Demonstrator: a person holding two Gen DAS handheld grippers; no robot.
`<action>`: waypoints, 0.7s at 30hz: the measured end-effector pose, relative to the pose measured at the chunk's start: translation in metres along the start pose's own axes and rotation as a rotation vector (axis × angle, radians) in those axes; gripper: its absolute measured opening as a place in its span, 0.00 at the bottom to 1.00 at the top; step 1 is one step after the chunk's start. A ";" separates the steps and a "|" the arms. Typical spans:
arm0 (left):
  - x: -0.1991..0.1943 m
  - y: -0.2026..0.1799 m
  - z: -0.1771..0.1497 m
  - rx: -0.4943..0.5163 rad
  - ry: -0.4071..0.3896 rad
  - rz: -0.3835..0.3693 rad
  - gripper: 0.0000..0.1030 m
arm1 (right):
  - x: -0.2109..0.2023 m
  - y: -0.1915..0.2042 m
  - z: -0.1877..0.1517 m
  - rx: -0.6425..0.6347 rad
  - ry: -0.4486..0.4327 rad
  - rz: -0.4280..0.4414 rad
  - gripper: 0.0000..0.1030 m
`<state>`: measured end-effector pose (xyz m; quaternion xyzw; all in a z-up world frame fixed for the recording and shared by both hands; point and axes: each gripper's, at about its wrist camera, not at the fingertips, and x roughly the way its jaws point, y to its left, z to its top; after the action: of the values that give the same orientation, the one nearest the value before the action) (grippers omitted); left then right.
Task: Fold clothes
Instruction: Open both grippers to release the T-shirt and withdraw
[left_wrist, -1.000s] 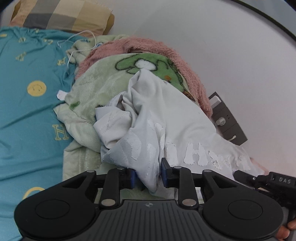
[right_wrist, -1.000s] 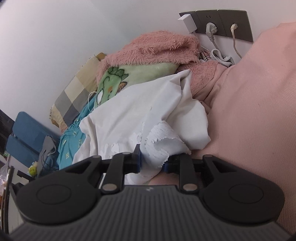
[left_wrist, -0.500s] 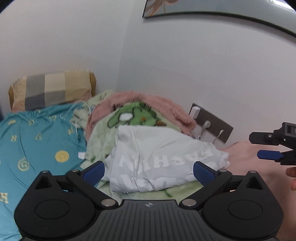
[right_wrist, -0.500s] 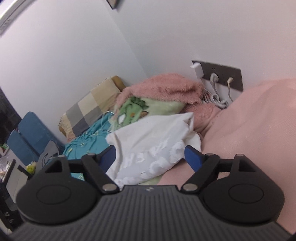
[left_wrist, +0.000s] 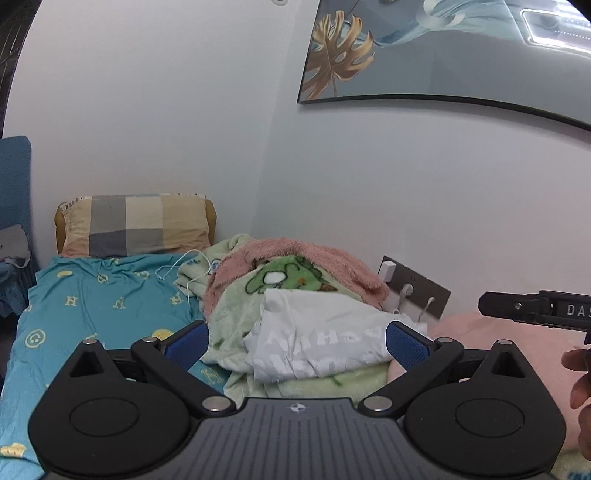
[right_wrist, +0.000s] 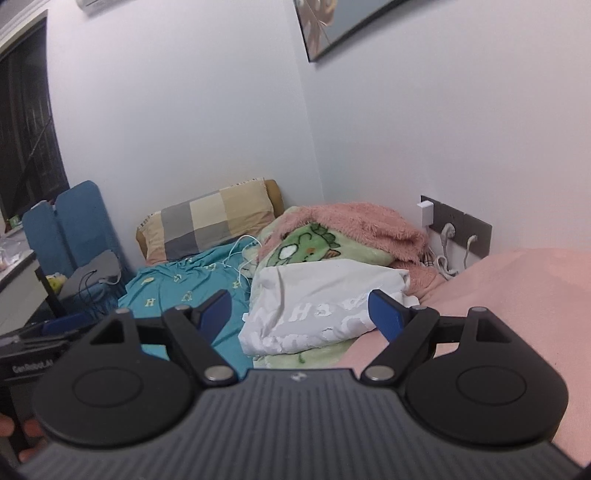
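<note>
A white garment (left_wrist: 317, 339) with pale lettering lies bundled in a rough fold on a green cartoon blanket (left_wrist: 236, 317). My left gripper (left_wrist: 295, 338) hangs above and short of it, its blue pads (left_wrist: 188, 341) spread wide and holding nothing. In the right wrist view the same garment (right_wrist: 325, 302) sits beyond my right gripper (right_wrist: 299, 306), which is also open and holds nothing. The right gripper's (left_wrist: 535, 310) black body shows at the right edge of the left wrist view. A hand's fingers (left_wrist: 580, 369) are below it.
A pink fluffy blanket (left_wrist: 295, 251) lies behind the green one. A checked pillow (left_wrist: 136, 225) and teal printed sheet (left_wrist: 92, 314) are to the left, a pink cover (right_wrist: 517, 295) to the right. Wall sockets with plugs (right_wrist: 458, 229) and a white cable (left_wrist: 177, 266) are nearby.
Both grippers were shut on the white garment a second ago. They have opened, let it go, and drawn back and upward. The garment now rests on the blanket.
</note>
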<state>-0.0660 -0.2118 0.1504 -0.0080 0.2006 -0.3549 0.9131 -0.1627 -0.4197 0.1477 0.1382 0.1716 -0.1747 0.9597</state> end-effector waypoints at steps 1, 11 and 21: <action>-0.006 0.001 -0.005 0.007 -0.009 0.011 1.00 | -0.002 0.004 -0.005 -0.007 -0.006 -0.003 0.80; -0.039 0.016 -0.044 0.044 -0.068 0.091 1.00 | -0.001 0.037 -0.060 -0.086 -0.049 -0.058 0.80; -0.036 0.015 -0.069 0.104 -0.077 0.099 1.00 | 0.006 0.057 -0.092 -0.124 -0.077 -0.103 0.80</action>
<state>-0.1063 -0.1686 0.0975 0.0355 0.1469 -0.3186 0.9358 -0.1616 -0.3406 0.0739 0.0628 0.1520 -0.2182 0.9619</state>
